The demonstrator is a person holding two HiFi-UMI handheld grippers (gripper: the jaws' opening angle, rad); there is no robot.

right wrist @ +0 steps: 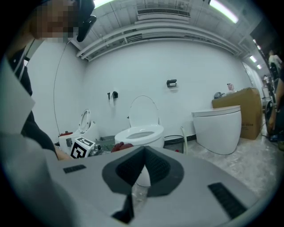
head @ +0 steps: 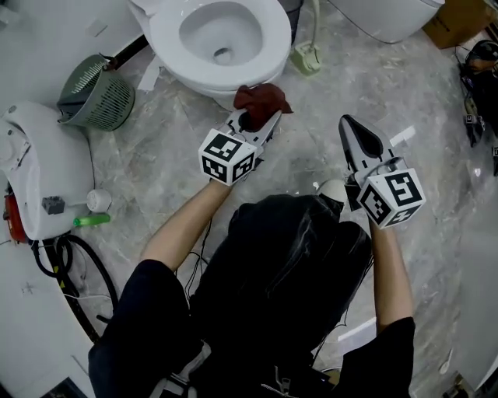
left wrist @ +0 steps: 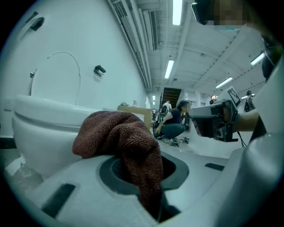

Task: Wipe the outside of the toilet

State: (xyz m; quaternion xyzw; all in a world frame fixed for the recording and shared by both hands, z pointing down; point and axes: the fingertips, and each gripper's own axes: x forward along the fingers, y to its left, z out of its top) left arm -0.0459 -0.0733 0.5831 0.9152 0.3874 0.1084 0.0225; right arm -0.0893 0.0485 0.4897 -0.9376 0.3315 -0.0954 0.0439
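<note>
Reaching forward with a bare forearm, the person's left hand carries the left gripper [head: 250, 124] towards the front of the toilet [head: 274, 48]. Its tips point up and to the right in the head view. The jaws are clenched on a red-brown cloth [head: 263, 99], and in the left gripper view the cloth [left wrist: 126, 142] bulges out over the jaws and hangs down between them. The cloth lies at the front outside of the bowl, just below the rim. I cannot tell if it really presses on the porcelain.

The right forearm is held nearly straight ahead. The right gripper [head: 346, 123] hangs over the bare floor [head: 327, 109], to the right of the toilet and apart from it. Its jaws are closed together at the tips with nothing between them, as the right gripper view [right wrist: 138, 170] shows.

On the left side the bowl is hemmed in by a green basket [head: 97, 93] standing just beside it. A small pale green object [head: 306, 59] sits on the floor near the right front edge of the bowl. Between this toilet and the second toilet [head: 389, 17] there is open floor, and the right gripper is within this free part.
</note>
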